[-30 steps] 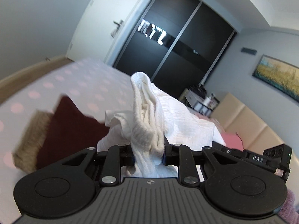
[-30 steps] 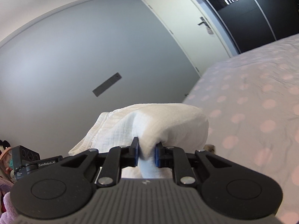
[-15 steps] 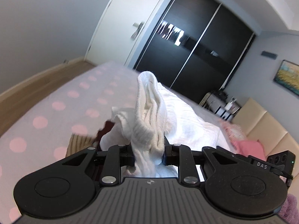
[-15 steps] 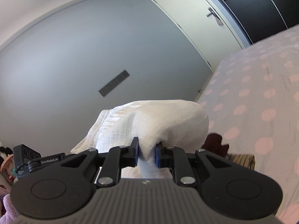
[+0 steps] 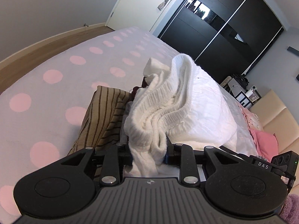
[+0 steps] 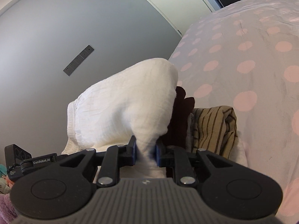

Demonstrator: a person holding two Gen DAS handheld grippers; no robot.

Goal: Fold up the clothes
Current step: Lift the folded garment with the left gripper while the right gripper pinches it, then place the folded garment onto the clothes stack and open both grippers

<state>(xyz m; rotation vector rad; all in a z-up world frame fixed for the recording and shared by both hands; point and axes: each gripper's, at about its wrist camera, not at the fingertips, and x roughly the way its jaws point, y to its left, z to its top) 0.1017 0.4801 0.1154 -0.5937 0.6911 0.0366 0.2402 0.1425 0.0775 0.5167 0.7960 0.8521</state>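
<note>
Now the left gripper [image 5: 148, 156] has the ribbed waistband of the white garment [image 5: 186, 112] between its jaws, and these jaws are opening while the fabric still fills the gap and touches both of them. The right gripper [image 6: 145, 154] pinches another bunched part of the same white garment [image 6: 127, 108] between its blue pads [image 6: 133, 152]. The garment hangs between both grippers, above the dotted bed cover [image 5: 56, 93], far from the bed's edges. Just beside it on the bed lie a striped brown cloth [image 5: 104, 115] and a dark red cloth [image 6: 182, 115], partly hidden under the white fabric.
</note>
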